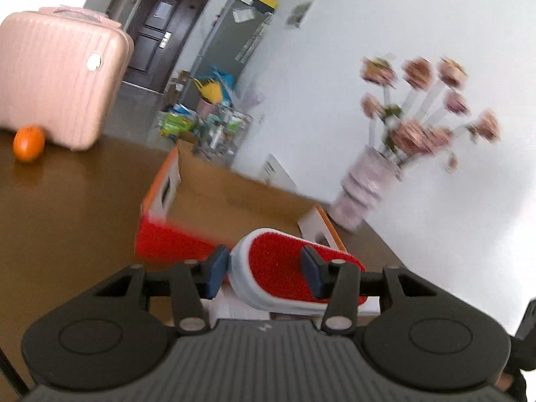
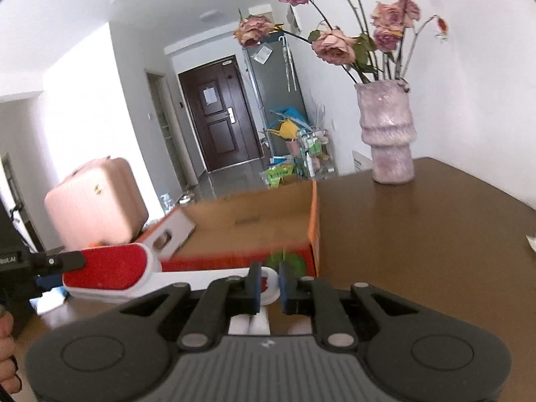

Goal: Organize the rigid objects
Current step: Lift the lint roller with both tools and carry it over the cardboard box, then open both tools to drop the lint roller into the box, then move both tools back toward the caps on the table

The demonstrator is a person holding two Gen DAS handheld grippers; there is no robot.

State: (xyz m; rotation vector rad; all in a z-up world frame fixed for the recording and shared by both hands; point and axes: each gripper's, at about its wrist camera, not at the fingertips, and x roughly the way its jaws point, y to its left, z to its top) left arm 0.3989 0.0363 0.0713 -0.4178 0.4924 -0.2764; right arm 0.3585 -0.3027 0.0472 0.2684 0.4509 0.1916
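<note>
1. Left gripper: fingers clamped on the red-padded head of the lint brush.
2. Right gripper: fingers straddling the brush's white handle end, slightly apart; contact unclear.
3. Beyond both pairs of fingers: open cardboard box on the brown desk.
4. Farther past the fingers: vase, pink suitcase, orange.

Bright daylight, left view motion-blurred, right view sharper, fisheye-curved dark corners
</note>
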